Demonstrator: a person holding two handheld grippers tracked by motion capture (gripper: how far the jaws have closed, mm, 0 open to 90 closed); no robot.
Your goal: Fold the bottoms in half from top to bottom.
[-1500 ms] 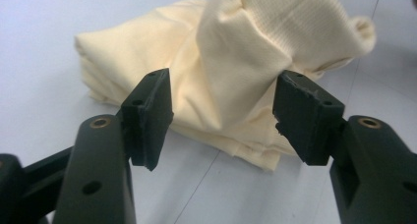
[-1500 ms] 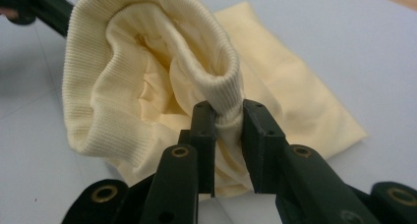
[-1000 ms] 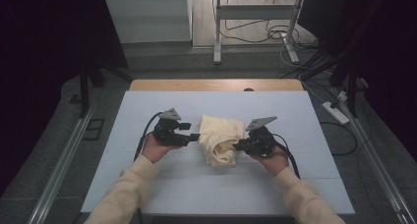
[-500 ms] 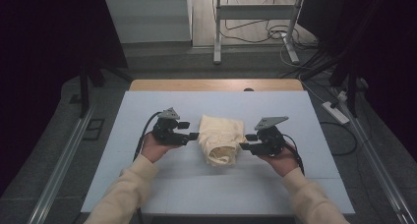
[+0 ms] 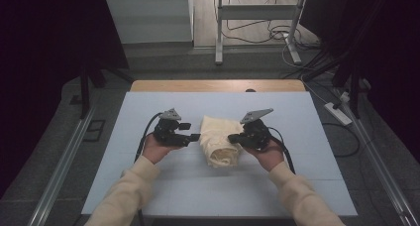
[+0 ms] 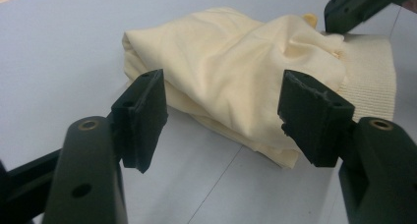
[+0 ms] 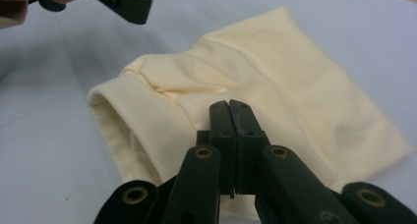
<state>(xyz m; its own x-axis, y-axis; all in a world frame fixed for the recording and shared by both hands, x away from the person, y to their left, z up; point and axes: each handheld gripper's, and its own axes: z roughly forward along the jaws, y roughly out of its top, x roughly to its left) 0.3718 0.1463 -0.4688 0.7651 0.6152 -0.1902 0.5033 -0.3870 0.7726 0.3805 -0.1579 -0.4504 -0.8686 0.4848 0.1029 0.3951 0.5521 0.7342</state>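
A folded pale-yellow garment lies near the middle of the light blue table, its ribbed cuff toward the person. We hold the right gripper at its right edge, jaws pressed together over the cloth; whether any fabric is pinched between them we cannot tell. Our left gripper sits just beside the garment's left edge, jaws spread wide, gripping nothing.

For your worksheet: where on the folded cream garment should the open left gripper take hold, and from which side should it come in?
Judging by its pose, grip the garment's stacked folded edge nearest the left gripper. Come in low from that side, along the table. The layers lie flat there, and the open jaws already straddle them.
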